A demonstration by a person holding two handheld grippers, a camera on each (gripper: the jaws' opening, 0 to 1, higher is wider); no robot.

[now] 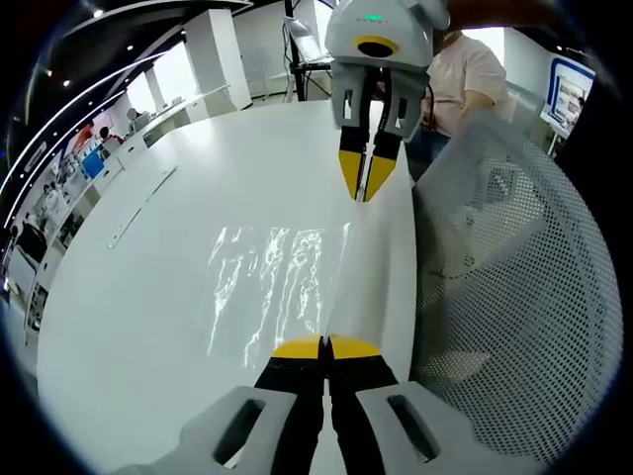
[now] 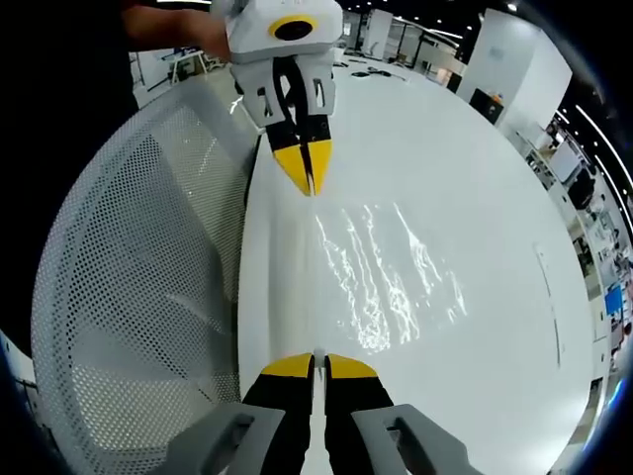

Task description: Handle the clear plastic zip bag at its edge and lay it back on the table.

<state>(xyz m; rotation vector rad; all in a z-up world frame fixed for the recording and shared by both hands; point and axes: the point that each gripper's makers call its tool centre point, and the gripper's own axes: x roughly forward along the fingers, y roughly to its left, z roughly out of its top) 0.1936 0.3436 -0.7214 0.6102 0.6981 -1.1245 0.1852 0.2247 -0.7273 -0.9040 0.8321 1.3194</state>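
Pinching crinkled glossy clear zip bag (image 1: 282,282) edge: left gripper (image 1: 324,348) and right gripper (image 2: 316,366) jaws, above smooth white table (image 1: 148,297).

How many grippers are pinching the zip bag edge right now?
2. The left gripper is shut on the clear zip bag at one end of its edge; the right gripper is shut on the opposite end, above the white table.

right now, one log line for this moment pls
left claw: shut on bag edge | right claw: shut on bag edge | clear zip bag: stretched taut between them over white table | mesh chair: beside table
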